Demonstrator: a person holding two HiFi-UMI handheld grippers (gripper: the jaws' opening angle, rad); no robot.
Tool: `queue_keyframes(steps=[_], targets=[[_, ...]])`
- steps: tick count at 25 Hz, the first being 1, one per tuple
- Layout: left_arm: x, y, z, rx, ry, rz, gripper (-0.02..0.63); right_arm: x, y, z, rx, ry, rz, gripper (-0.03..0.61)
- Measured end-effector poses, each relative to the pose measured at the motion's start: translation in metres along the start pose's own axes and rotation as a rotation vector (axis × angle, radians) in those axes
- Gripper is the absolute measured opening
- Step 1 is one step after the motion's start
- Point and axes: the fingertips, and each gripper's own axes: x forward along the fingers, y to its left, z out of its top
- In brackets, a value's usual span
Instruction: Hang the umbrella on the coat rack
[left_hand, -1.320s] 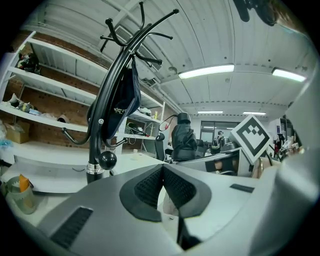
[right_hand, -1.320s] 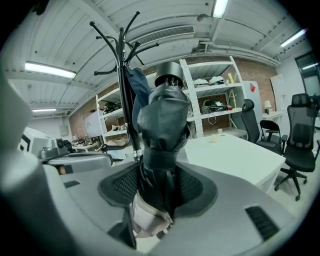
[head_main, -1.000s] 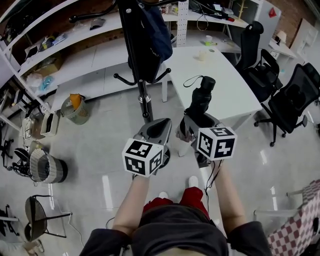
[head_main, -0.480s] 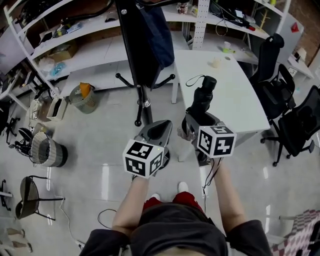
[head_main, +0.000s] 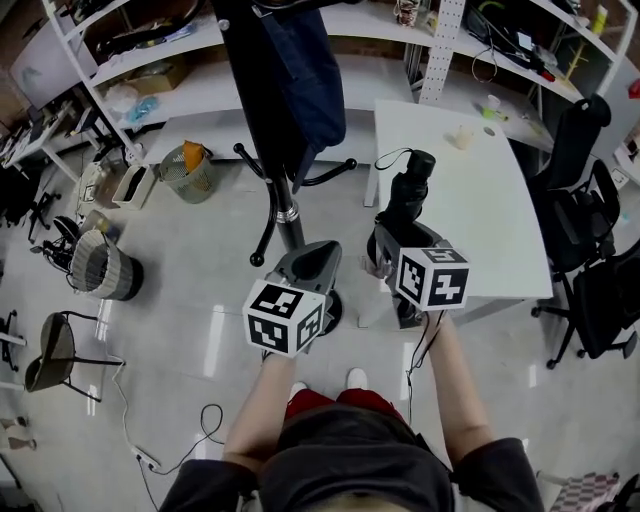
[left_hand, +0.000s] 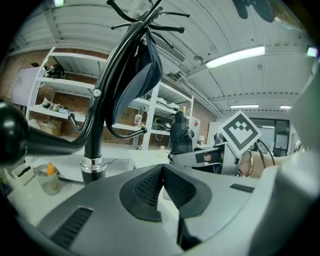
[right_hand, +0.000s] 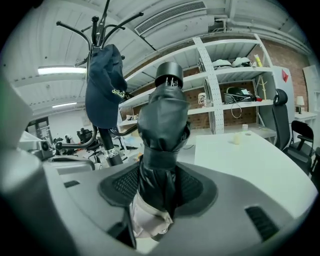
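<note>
Umbrella (right_hand: 160, 130), black and folded, stands upright in the right tongs (right_hand: 155, 197), whose jaws are clenched on its lower end. Its handle and wrist loop point away from the person, near the edge of the white tabletop (head_main: 480, 210). Left tongs (left_hand: 162, 185) are pressed together on nothing, pads touching. Just ahead the coat rack (head_main: 283, 190) stands on the floor, with a dark blue cloth item (right_hand: 102, 95) hanging from it.

One umbrella (head_main: 408, 195), one coat rack (head_main: 289, 212), one white table (head_main: 485, 205), two grippers (head_main: 318, 252) (head_main: 390, 240).
</note>
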Motion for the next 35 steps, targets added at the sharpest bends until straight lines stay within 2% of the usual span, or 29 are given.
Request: queue_keyframes(steps=[10,17,27,35], targets=[[0.016,0.017,-0.003,-0.056,-0.002,0.118,0.011,0.038,-0.010,-0.006,-0.030,0.075,0.094,0.204],[0.017,0.026,-0.012,-0.078,0.008,0.166,0.011,0.056,-0.008,-0.007,-0.051,0.095,0.130,0.204],[0.008,0.032,-0.024,-0.104,0.008,0.205,0.011,0.062,0.010,-0.020,-0.079,0.118,0.177,0.204],[-0.005,0.037,-0.030,-0.124,0.003,0.223,0.011,0.057,0.024,-0.024,-0.112,0.119,0.182,0.204]])
